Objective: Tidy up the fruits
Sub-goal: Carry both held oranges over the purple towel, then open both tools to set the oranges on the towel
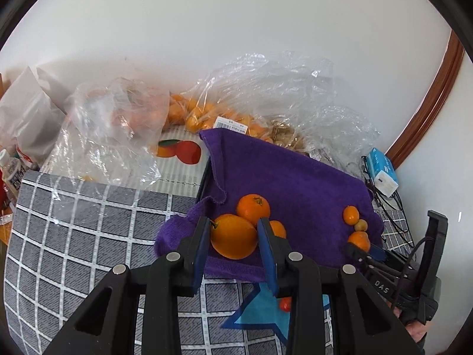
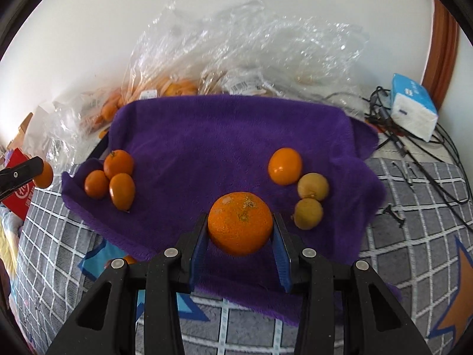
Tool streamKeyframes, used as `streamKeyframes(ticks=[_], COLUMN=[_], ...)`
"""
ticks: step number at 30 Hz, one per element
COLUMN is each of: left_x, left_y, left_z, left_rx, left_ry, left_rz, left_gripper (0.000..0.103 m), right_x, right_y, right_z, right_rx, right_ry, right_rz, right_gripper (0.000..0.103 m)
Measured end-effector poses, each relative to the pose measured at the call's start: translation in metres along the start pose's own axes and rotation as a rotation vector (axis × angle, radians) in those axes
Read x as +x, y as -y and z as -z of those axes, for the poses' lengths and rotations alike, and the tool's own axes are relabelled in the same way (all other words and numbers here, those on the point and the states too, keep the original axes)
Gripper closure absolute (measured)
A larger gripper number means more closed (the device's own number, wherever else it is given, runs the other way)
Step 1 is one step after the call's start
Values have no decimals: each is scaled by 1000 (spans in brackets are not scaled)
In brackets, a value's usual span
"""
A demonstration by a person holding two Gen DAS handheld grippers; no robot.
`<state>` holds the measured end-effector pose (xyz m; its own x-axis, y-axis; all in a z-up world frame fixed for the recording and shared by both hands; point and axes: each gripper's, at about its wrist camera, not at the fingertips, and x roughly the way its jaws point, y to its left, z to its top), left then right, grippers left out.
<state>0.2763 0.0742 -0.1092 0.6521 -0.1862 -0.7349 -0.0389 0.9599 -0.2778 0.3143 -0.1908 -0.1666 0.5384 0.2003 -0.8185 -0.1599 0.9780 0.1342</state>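
The left gripper (image 1: pixel 233 238) grips a smooth orange (image 1: pixel 233 236) between its blue pads, above the near left part of a purple towel (image 1: pixel 295 174) spread over a grey checked cloth (image 1: pixel 74 222). The right gripper (image 2: pixel 240 227) clamps a rough-skinned mandarin (image 2: pixel 240 223) above the near middle of the towel. On the left of the towel, seen from the right wrist, three small oranges (image 2: pixel 113 177) lie touching in a cluster. On the right, a round orange fruit (image 2: pixel 285 165) sits just beside two yellowish-green fruits (image 2: pixel 310 199), which touch each other. Behind the towel, against the white wall (image 2: pixel 103 14), crumpled clear plastic bags (image 2: pixel 236 50) hold more orange fruit. At far right a blue and white tissue pack (image 2: pixel 414 106) rests among black cables (image 2: pixel 419 145). A red box (image 2: pixel 19 189) is at the left edge.
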Motion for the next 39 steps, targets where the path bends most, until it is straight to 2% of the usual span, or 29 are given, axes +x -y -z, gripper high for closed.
streamKeyframes(ticks=[8,9,11,13,19,24,27,30,32,34,39], left_x=[36,42,55,66,96,111,117,116,109,94,54], left_y=[34,41,52,64,92,102,103,105,108,107,90], left_z=[-7,-9,-11,-12,-13,-11,-8,-5,-4,-4,-6], left_rx=[75,80,94,110,164,193,195,207,223,236,209], left_ry=[-26,-33,-49,-63,-132,-155,-176,-189,-180,-149,-82], left_rz=[52,56,60,64,43,-12,-8,-1,8,37,41], left_gripper=[72,72,72,72,72,72,72,72,65,49,48], right_x=[17,11,-5,-20,-52,-67,-74,-76,-76,-79,-97], right_y=[-8,-8,-5,-1,14,23,30,32,32,30,14], right_z=[0,1,3,3,6,12,15,19,21,22,24], right_rx=[-50,-58,-60,-60,-45,-11,16,32,39,49,46], right_ry=[-63,-50,-8,27,97,130,133,132,123,113,154], right_rz=[18,12,16,12,38,78,82,95,99,104,101], right_gripper=[62,61,51,47,46,46,46,46,46,46,46])
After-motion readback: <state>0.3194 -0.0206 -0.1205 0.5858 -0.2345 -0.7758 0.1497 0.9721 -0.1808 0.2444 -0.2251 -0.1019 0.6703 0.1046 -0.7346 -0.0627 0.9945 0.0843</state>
